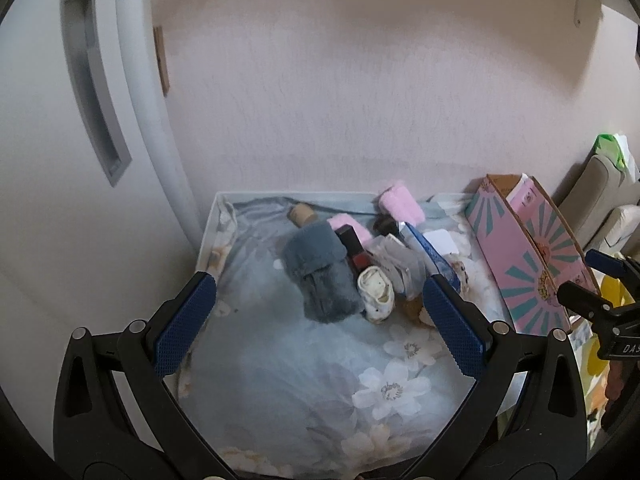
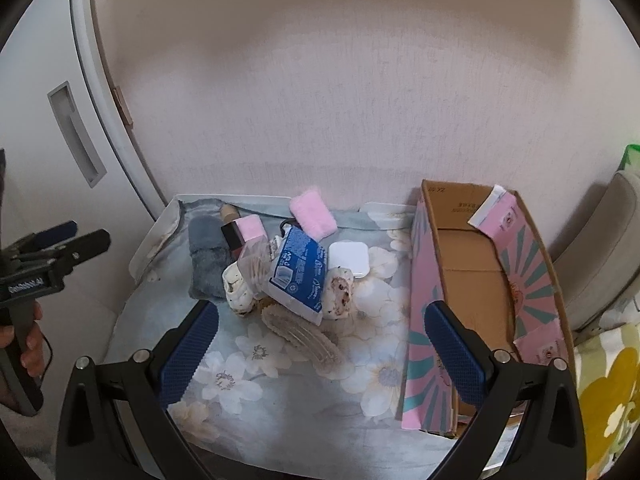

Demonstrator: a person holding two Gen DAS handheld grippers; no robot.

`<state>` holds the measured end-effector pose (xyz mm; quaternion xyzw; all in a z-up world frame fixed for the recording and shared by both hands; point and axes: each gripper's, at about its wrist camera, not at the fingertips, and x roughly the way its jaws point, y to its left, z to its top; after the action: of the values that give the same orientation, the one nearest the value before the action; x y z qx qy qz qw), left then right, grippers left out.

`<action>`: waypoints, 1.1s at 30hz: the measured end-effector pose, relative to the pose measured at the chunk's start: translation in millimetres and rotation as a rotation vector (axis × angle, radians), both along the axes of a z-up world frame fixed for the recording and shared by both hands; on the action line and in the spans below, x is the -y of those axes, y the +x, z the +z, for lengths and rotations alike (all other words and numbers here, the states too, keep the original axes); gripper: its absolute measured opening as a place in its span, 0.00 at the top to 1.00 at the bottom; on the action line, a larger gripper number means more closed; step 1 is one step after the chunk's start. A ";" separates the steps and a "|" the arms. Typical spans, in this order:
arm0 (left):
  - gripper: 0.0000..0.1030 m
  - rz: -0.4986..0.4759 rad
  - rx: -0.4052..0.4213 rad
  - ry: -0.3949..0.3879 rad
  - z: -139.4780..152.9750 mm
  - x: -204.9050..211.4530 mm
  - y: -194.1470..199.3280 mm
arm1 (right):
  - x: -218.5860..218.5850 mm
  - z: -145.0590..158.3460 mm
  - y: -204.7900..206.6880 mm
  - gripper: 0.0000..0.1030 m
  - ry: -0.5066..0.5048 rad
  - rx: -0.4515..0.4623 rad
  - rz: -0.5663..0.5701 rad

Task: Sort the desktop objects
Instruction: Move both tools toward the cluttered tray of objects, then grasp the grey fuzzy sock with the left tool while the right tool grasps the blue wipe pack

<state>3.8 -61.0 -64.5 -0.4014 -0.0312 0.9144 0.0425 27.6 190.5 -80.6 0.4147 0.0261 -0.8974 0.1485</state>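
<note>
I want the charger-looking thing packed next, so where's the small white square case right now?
In the right wrist view the white square case lies flat on the floral cloth, right of the blue-and-white packet and left of the open pink cardboard box.

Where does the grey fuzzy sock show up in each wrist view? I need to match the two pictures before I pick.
Left wrist: the grey fuzzy sock lies centre frame, between the open fingers, at the pile's left edge.
Right wrist: the same sock sits left of centre, beyond the left fingertip, again leftmost in the pile.
Shared landmark: the pink cardboard box stands to the right of the pile in both views.
</note>
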 end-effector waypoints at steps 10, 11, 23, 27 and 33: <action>0.01 -0.020 0.116 0.058 -39.9 4.7 -40.0 | 12.5 -15.2 -55.3 0.00 -0.158 0.125 0.155; 0.01 -0.020 0.129 0.061 -46.1 4.3 -47.2 | 15.9 -19.8 -67.1 0.00 -0.174 0.142 0.173; 0.01 0.040 0.274 0.124 -134.5 8.3 -108.7 | 41.5 -128.1 -158.4 0.13 -0.332 0.402 0.202; 0.01 0.039 0.289 0.128 -144.8 7.7 -121.0 | 36.8 -142.9 -168.2 0.13 -0.363 0.448 0.150; 0.02 0.042 0.302 0.150 -158.0 7.6 -137.4 | 36.1 -159.6 -185.0 0.13 -0.429 0.510 0.136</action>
<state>-133.6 -68.6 -222.5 -0.5291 -0.1138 0.8395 0.0481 -157.4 154.3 -240.2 0.5825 -0.1737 -0.7378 0.2937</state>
